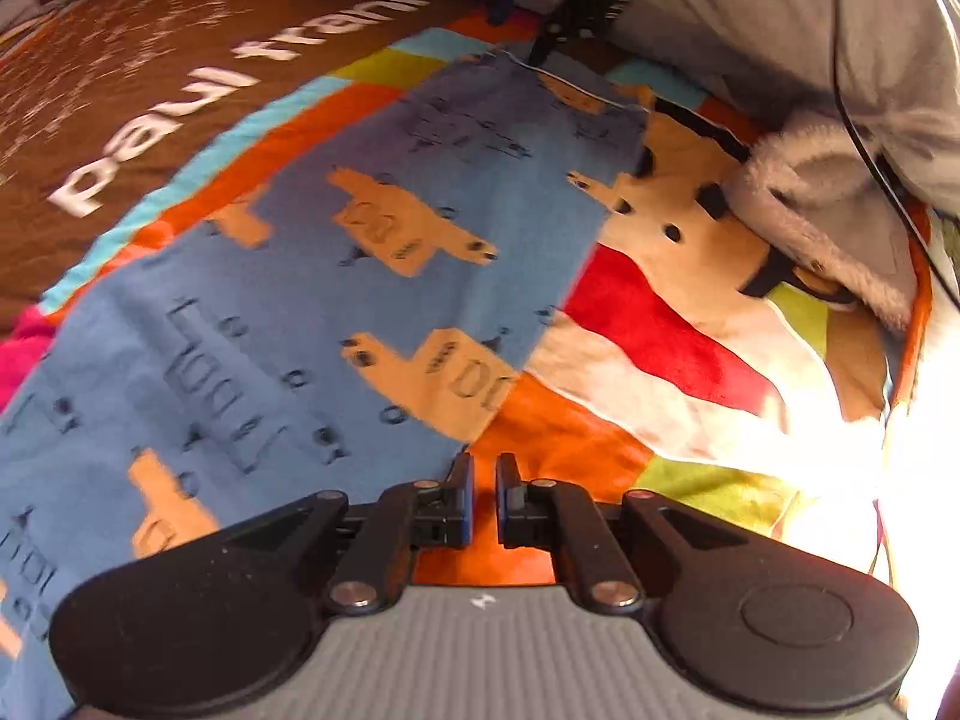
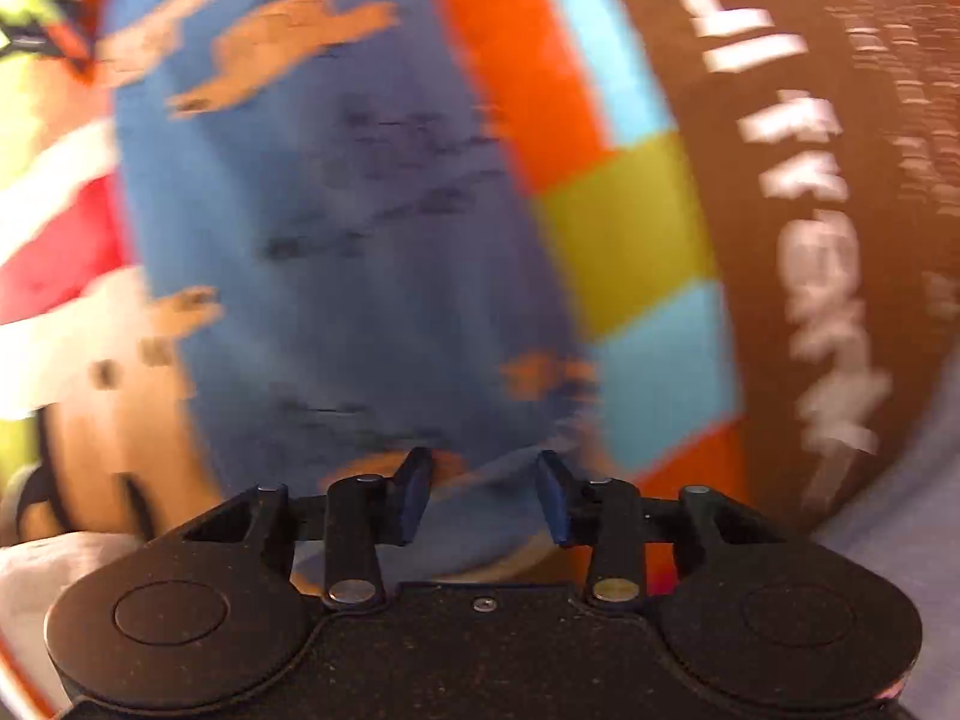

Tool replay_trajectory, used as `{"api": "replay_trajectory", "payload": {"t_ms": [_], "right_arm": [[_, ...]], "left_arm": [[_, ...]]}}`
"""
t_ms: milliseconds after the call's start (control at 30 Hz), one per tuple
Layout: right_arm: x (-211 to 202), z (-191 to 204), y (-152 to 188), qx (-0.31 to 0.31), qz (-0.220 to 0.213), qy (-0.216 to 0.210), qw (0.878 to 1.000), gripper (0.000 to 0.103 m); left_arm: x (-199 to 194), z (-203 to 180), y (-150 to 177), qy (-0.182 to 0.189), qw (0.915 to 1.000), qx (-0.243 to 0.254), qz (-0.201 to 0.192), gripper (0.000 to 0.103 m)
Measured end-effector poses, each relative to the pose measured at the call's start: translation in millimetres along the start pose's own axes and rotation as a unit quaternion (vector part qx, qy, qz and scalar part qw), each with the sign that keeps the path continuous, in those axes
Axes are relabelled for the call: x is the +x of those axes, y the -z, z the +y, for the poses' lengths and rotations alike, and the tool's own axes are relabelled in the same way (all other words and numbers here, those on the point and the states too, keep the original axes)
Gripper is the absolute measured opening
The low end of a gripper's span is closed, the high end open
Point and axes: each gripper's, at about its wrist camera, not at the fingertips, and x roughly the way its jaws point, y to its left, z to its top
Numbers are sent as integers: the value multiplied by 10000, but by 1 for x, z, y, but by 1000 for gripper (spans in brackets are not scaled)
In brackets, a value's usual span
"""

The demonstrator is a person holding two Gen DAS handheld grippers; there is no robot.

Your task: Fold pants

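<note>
Blue pants (image 1: 312, 276) printed with tan llama-like figures lie flat across a bright patchwork blanket (image 1: 630, 324), whose brown border carries the white words "paul frank". In the left wrist view the garment runs from the lower left up toward the far edge of the frame.

The left gripper (image 1: 485, 468) points steeply down just off the pants' near edge, over an orange patch of the blanket. Its jaws stand nearly together, with only a narrow slit between the blue pads and no cloth caught in it.

At the far end of the pants, the right gripper (image 1: 540, 48) shows as a dark shape with its tip at the garment's far corner; whether it touches the fabric cannot be told from there. In its own, motion-blurred view, the right gripper (image 2: 485, 480) hangs over the blue cloth with its jaws about half apart. A fold of the pants (image 2: 360, 210) rises between the fingers (image 2: 414, 498), but the pads do not press on it.

A grey fleece garment (image 1: 810, 192) lies bunched at the blanket's right side.
</note>
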Motion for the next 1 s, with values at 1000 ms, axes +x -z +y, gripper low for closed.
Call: {"api": "replay_trajectory", "payload": {"t_ms": [1000], "right_arm": [[10, -43, -272, 1409, -2012, -4404, 8635, 29]], "left_arm": [[-12, 62, 29, -626, 9948, -777, -182, 21]]}}
